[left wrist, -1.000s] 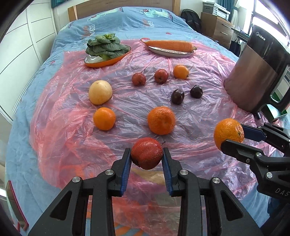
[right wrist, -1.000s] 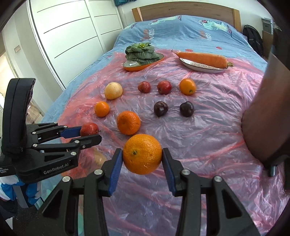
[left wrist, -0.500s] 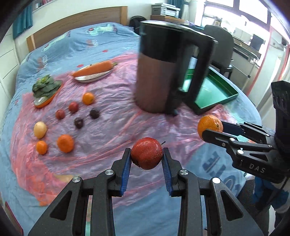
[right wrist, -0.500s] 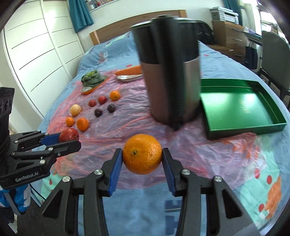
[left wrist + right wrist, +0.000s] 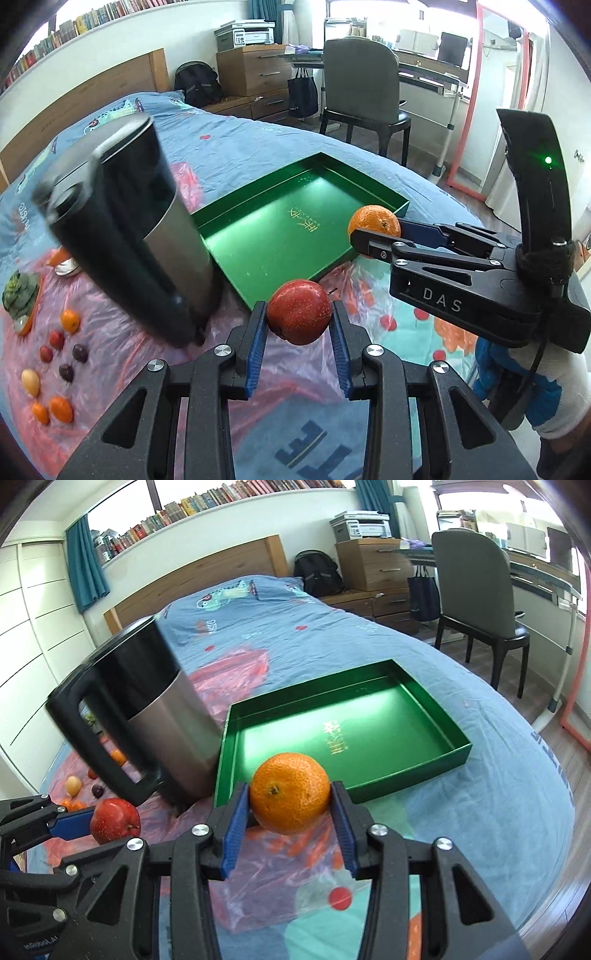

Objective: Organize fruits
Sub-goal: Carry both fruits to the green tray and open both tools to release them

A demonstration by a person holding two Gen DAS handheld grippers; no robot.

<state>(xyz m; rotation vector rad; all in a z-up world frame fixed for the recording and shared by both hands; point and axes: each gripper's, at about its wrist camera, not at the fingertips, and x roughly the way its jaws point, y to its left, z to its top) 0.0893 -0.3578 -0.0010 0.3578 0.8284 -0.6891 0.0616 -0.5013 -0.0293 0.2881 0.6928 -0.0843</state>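
Between the blue pads of the left gripper (image 5: pixel 298 345), a red apple (image 5: pixel 299 311) is clamped and held above the pink plastic sheet (image 5: pixel 122 343) that covers the bed (image 5: pixel 517 812). The right gripper (image 5: pixel 289 830) is likewise clenched, its pads pressing both sides of an orange (image 5: pixel 290 792) held clear of the bedding. From the left wrist view, the right gripper appears to the right and slightly ahead, with its orange positioned over the near right corner region of the green tray (image 5: pixel 236 266). From the right wrist view, the left gripper appears at the lower left with the apple at its tips, near the base of the kettle (image 5: pixel 173 716). Just beyond both fruits, the green tray lies flat on the blue bedding, shallow-walled, with gold characters printed on its floor. The kettle, steel-bodied with a black top and black handle, stands just beside the tray's left wall. Left of the kettle, several small fruits rest on the plastic sheet: two oranges (image 5: pixel 61 409), a pale yellow fruit (image 5: pixel 30 382), dark plums (image 5: pixel 66 372) and small red fruits (image 5: pixel 56 339). Farther out, a dish of leafy greens (image 5: pixel 20 295) sits at the sheet's edge. Beyond the bed stand a wooden dresser (image 5: pixel 373 565), a grey chair (image 5: pixel 476 587) and a desk (image 5: pixel 432 74).
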